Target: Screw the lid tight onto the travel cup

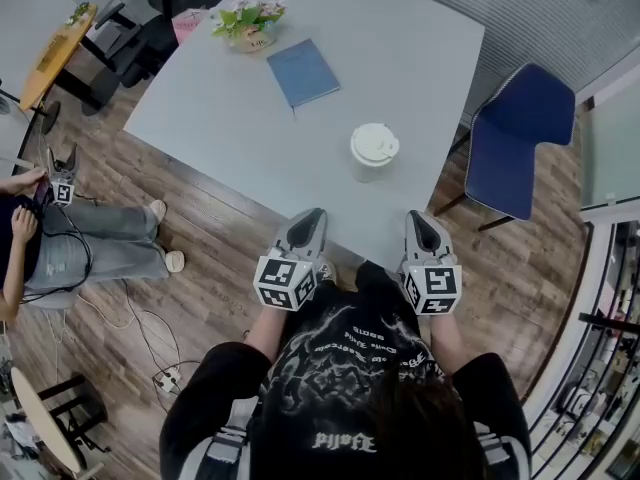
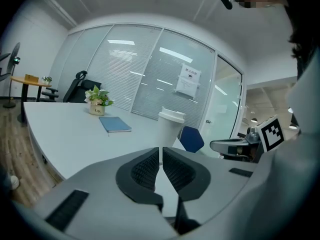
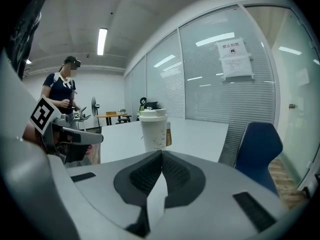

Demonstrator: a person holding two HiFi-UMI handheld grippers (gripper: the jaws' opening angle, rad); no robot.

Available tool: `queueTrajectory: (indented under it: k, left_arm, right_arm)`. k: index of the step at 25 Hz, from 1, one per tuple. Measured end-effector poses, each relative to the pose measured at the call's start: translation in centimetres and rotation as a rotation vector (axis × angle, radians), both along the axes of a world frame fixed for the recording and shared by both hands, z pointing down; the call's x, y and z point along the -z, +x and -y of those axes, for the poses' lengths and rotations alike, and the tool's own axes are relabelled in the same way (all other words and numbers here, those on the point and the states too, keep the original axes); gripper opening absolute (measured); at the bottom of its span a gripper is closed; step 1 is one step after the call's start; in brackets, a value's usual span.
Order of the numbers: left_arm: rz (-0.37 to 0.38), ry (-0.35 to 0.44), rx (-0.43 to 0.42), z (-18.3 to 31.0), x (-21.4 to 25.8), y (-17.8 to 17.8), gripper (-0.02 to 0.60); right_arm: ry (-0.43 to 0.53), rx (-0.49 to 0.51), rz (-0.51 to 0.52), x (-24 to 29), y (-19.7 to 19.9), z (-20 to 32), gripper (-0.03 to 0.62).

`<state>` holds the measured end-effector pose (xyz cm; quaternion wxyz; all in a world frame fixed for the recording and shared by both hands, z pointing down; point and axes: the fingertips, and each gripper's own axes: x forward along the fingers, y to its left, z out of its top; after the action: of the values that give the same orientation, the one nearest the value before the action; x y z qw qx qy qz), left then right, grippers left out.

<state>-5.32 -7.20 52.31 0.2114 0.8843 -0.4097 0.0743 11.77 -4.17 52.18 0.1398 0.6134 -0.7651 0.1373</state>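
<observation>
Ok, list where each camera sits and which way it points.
Head view: on the person's head, steeply down at table, cup, left gripper, right gripper; shoulders show.
Left gripper view: rides that gripper, faces over its closed jaws toward the cup; right gripper at right.
Right gripper view: rides that gripper, faces over its closed jaws toward the cup; left gripper at left.
Both gripper views share the cup.

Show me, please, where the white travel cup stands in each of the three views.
Head view: the travel cup stands on the white table, right of centre.
Left gripper view: the cup is at the centre, on the table's far part.
Right gripper view: the cup is just left of centre.
Shared landmark: the blue chair, right of the cup in every view.
</observation>
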Motion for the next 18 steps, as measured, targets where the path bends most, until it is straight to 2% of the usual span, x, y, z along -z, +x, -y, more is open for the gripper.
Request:
queueTrajectory:
  k: [3,7,18]
  left_arm:
    - [0.023,0.003,-0.041,-0.3,0.0,0.7,0.021]
    - [0.041,0.019,-0.075,-0.6,0.0,1.8,0.021]
    - [0.026,0.004,-0.061,0.1,0.2,3.0,0.021]
  right_arm:
    - [-0.011,0.029,0.018,0.0,-0.6,0.1,0.006]
    - [-0.012,0.043,0.005,0.0,-0.6,0.3,0.006]
    - [-0.01,0.083,-0.036,0.4,0.1,1.5,0.006]
